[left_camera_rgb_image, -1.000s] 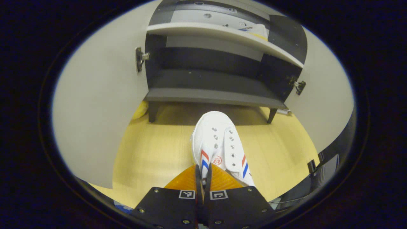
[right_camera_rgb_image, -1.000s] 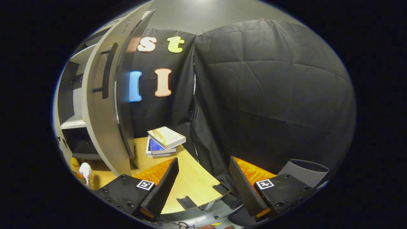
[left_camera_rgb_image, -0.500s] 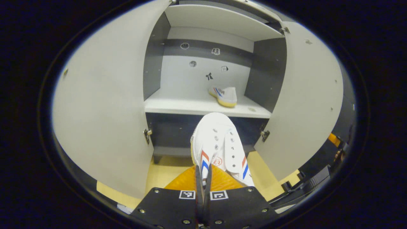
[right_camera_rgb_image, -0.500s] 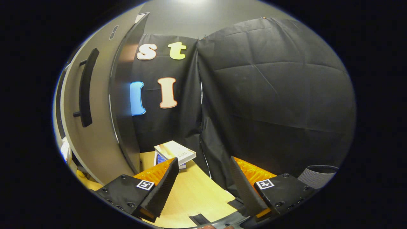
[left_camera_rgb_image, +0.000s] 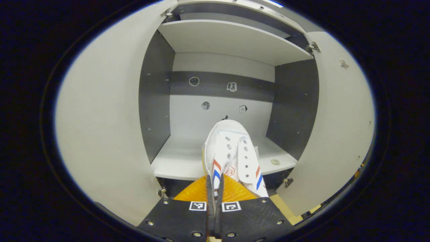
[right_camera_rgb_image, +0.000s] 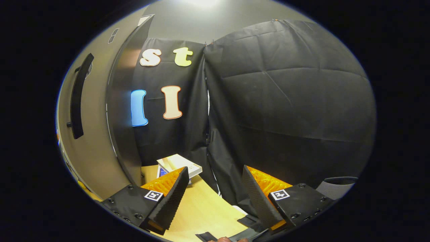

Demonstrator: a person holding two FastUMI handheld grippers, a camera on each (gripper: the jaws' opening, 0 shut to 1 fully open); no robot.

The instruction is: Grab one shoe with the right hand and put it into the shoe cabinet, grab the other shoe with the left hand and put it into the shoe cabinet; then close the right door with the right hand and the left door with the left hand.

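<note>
Shoe [left_camera_rgb_image: 231,151] over shelf edge [left_camera_rgb_image: 178,174], doors wide.

- Black cloth wall [right_camera_rgb_image: 285,101] hangs in creased panels, meeting at a vertical seam.
- Grey ceiling [right_camera_rgb_image: 201,20] above the cloth, with a bright patch of light at its top edge.
- Pale wooden floor [right_camera_rgb_image: 201,211] runs to the foot of the cloth.
- Stack of books [right_camera_rgb_image: 181,164] lies on the floor by the cloth.
</note>
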